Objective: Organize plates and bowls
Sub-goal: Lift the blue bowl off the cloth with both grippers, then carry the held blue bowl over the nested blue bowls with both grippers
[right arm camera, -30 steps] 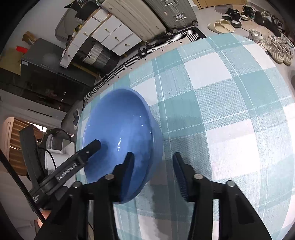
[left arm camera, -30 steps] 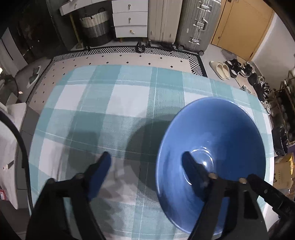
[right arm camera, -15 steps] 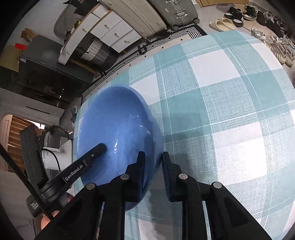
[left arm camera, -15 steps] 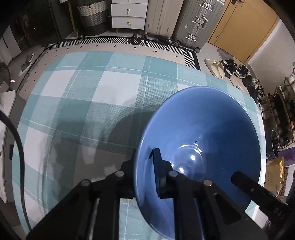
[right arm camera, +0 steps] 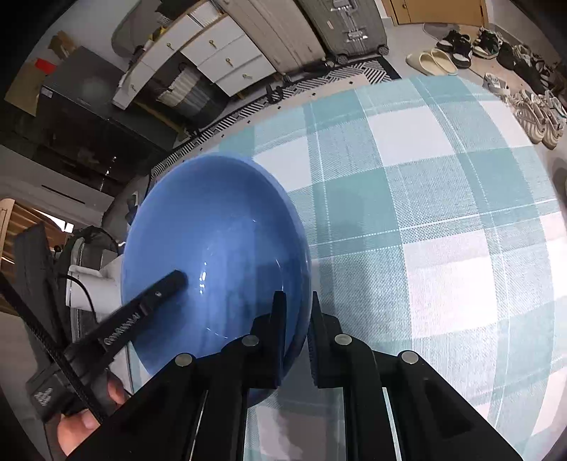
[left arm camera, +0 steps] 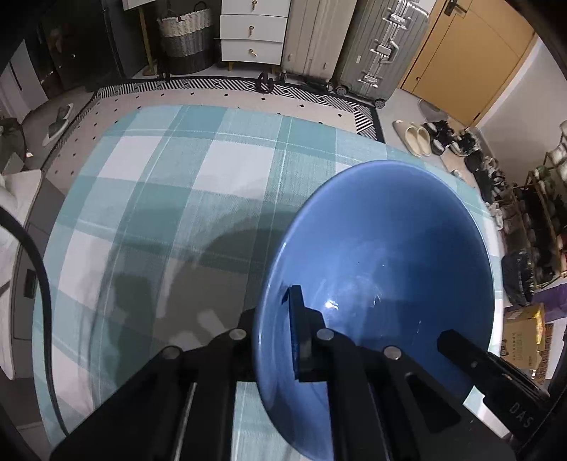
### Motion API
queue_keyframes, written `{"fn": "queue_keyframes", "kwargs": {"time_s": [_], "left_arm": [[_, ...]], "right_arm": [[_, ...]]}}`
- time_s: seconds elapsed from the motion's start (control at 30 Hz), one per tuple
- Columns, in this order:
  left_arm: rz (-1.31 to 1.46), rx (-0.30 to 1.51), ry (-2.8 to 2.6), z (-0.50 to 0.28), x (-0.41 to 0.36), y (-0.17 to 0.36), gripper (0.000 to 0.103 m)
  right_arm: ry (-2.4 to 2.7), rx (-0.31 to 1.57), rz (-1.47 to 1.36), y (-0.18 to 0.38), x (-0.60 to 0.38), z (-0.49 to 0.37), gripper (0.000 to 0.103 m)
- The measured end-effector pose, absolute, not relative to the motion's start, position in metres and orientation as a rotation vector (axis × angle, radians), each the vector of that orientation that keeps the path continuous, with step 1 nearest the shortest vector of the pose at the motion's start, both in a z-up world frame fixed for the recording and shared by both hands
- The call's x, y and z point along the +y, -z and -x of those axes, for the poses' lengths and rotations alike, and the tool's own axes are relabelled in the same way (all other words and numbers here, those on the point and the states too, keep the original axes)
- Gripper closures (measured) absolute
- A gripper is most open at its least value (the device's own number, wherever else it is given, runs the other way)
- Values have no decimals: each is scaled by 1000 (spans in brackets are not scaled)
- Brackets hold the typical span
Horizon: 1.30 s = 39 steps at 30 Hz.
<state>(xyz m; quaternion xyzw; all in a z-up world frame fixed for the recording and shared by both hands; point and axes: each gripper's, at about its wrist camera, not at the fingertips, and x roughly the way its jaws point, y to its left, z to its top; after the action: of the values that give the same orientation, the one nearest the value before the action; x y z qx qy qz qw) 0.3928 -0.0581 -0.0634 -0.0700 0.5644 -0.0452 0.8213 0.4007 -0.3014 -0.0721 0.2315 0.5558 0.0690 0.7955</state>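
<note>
A blue bowl [left arm camera: 389, 248] hangs tilted over the teal-and-white checked tablecloth [left arm camera: 177, 177], gripped at opposite sides. My left gripper [left arm camera: 273, 305] pinches its left rim, jaws closing tight, one finger inside and the other hidden behind the wall. In the right wrist view the same bowl [right arm camera: 212, 230] fills the left side. There my right gripper [right arm camera: 297, 301] has its jaws closing on the bowl's right rim, pads pressing both faces. The right gripper's finger [left arm camera: 478, 365] shows inside the bowl, as does the left gripper's finger [right arm camera: 159, 294], with a hand [right arm camera: 88, 425] holding it.
The round table's cloth [right arm camera: 425, 212] stretches far and right of the bowl. Beyond the table's edge stand suitcases [left arm camera: 375, 46], white drawers [left arm camera: 253, 32], a woven basket [left arm camera: 184, 39], a wooden door [left arm camera: 471, 60] and shoes [left arm camera: 418, 134] on the floor.
Both grippers stood open beside the bowl's rim a second ago; both have since closed on it, left rim and right rim. The bowl now looks nearer and more tilted.
</note>
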Motion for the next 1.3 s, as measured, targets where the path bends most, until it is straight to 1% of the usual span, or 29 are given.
{"fn": "queue_keyframes", "kwargs": {"time_s": [0.27,0.4,0.73,0.93,1.3], "left_arm": [[150,1132,117,-342,-54,34,98],[167,1127,130,-318,-51,20,98],[177,1076,131,-234,-52,-26,97],[121,952,109,-168,-65,-61,97],[116,910,164,-92,-80,-70,97]], "right_arm": [[-162,1142,-482,38,-301,-359,93],[-163,1128,-458,22,-298,-335,93],[-182,1076,-429,-34,-297,-248,93],[-188,1030,-436,-61,-300,-187,93],[-169,994,-444,-74,-316,-90,93]]}}
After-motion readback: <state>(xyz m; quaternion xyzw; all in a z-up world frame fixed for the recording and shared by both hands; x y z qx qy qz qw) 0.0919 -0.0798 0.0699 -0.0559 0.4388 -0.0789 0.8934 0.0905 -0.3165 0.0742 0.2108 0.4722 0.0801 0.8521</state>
